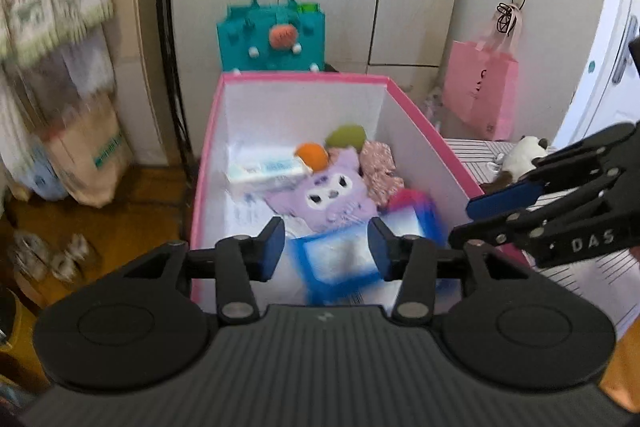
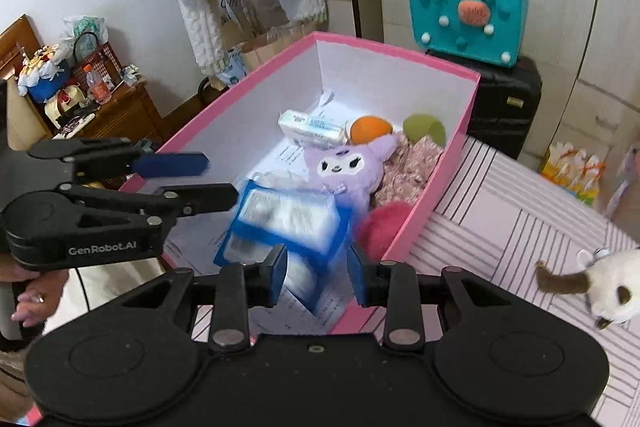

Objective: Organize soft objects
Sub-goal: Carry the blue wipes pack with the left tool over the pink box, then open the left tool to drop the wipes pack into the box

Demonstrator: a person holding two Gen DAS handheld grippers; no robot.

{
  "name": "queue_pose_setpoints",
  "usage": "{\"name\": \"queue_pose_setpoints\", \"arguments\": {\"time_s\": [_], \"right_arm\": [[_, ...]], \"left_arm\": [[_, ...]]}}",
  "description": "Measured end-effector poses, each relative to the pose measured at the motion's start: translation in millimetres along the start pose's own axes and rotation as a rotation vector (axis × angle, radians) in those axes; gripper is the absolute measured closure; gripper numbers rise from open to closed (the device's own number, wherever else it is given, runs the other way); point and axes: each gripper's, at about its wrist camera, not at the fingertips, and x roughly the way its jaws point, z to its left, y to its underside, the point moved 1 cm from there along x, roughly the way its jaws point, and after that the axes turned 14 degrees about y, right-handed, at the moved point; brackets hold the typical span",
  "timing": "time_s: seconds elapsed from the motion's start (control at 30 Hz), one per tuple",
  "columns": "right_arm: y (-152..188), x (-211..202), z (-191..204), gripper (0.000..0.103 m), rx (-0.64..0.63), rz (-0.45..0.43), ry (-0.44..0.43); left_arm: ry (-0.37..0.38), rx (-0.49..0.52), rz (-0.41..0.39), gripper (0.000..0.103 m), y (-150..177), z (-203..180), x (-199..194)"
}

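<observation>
From the left wrist camera, the left gripper (image 1: 326,251) hangs over the near end of the pink-rimmed white cardboard box (image 1: 304,78), jaws spread wide with nothing between them; below the gap a blue-edged soft plastic pack with a white filling (image 1: 340,263) shows blurred, so I cannot tell whether it is resting or dropping. Deeper in the box lie a purple plush character toy (image 1: 324,193), an orange soft ball (image 1: 313,155), a green soft ball (image 1: 346,135), a white tissue pack (image 1: 264,171), a floral fabric piece (image 1: 378,167) and a red fuzzy ball (image 1: 406,197). The right gripper (image 1: 472,217) enters from the right, jaws parted and empty. Over to the right wrist camera: its own jaws stand open above the same blue pack (image 2: 288,223), while the left gripper (image 2: 220,179) reaches in from the left, also unloaded. On the striped bed sheet (image 2: 500,211), well apart from the box, a white-and-brown plush animal (image 2: 600,285) waits. It looks light, squashy and unbreakable, with fur that should give the pads good friction; I would pinch the thick middle of the body, since the thin brown limb would let it swing and flop.
</observation>
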Motion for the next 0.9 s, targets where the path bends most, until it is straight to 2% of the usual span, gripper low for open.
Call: {"name": "queue_pose_setpoints", "arguments": {"time_s": [0.17, 0.4, 0.63, 0.77, 0.9], "right_arm": [[3.2, -18.2, -6.4, 0.064, 0.003, -0.036, 0.004], [16.2, -57.1, -6.8, 0.064, -0.012, -0.090, -0.014], [45.6, -112.7, -6.6, 0.062, -0.024, -0.148, -0.028], [65.8, -137.1, -8.9, 0.060, -0.025, -0.148, -0.038], [86.8, -153.4, -14.1, 0.059, -0.030, -0.150, -0.003]], "left_arm": [[0.030, 0.003, -0.004, 0.049, -10.2, -9.0, -25.7], [0.111, 0.008, 0.059, 0.045, -15.8, -32.5, -55.7], [0.155, 0.095, 0.124, 0.039, -10.8, -73.6, -84.0], [0.171, 0.146, 0.167, 0.035, -3.2, -96.1, -87.5], [0.207, 0.180, 0.211, 0.034, 4.7, -117.9, -84.8]]}}
